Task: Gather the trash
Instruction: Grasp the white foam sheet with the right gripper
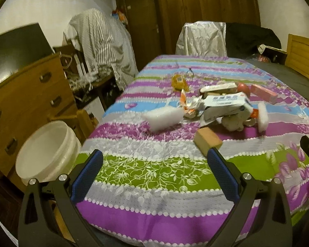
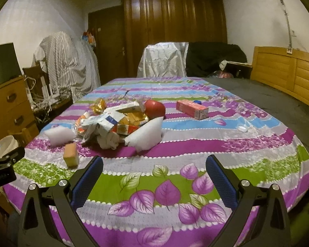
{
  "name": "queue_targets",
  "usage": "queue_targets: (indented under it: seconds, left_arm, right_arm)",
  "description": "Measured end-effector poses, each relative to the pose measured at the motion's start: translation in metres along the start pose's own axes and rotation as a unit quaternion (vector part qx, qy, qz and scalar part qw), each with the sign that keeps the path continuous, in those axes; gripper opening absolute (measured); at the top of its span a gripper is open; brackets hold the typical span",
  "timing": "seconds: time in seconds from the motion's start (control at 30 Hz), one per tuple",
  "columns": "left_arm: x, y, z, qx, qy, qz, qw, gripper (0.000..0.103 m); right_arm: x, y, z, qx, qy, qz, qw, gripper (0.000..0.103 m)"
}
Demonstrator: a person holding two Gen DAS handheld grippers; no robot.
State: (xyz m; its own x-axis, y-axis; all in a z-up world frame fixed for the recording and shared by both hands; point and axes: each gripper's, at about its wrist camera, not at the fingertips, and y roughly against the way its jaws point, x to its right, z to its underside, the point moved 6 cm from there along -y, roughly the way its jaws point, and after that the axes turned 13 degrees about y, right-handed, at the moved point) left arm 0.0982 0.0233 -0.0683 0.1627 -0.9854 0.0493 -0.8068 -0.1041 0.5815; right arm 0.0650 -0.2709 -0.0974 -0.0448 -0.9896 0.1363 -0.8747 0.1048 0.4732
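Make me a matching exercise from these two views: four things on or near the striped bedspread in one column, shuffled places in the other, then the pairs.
Things
1. round white plastic bucket
2. small tan sponge block
3. long pink cardboard box
4. red apple-like ball

Places
A. alone on the spread, right of the pile
B. on the floor left of the bed
C. near edge of the spread, in front of the pile
D. at the back of the pile, beside the white foam piece

Pairs: 1-B, 2-C, 3-A, 4-D

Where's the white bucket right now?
In the left wrist view, the white bucket stands off the bed's left edge, beside the wooden dresser.
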Motion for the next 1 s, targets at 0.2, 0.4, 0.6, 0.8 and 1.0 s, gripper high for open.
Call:
queue_targets:
  seconds: [0.2,0.4,0.6,0.8,1.0]
  left_arm:
    - [-0.026,-0.035,0.006,-0.037,0.021,-0.006,0.9991,0.097]
    - [-0.036,-0.052,0.003,-0.047,0.042,0.008,0.998,0.097]
    - [-0.03,-0.068,0.001,-0.058,0.052,0.021,0.9968,0.097]
    - [-0.018,-0.08,0.004,-0.073,0.047,0.032,0.9957,0.097]
    - [-0.015,-0.081,0.002,-0.076,0.045,0.04,0.9953,0.097]
  right_arm:
    - [-0.018,-0.035,0.0,-0.023,0.018,-0.031,0.999,0.099]
    - [-0.035,-0.057,-0.011,-0.018,0.048,-0.074,0.996,0.099]
    - [0.004,-0.084,-0.038,-0.009,-0.043,-0.07,0.997,0.099]
    - [0.036,-0.15,-0.057,-0.064,-0.147,-0.085,0.983,0.091]
    - [0.036,-0.198,-0.032,-0.155,-0.223,-0.155,0.95,0.039]
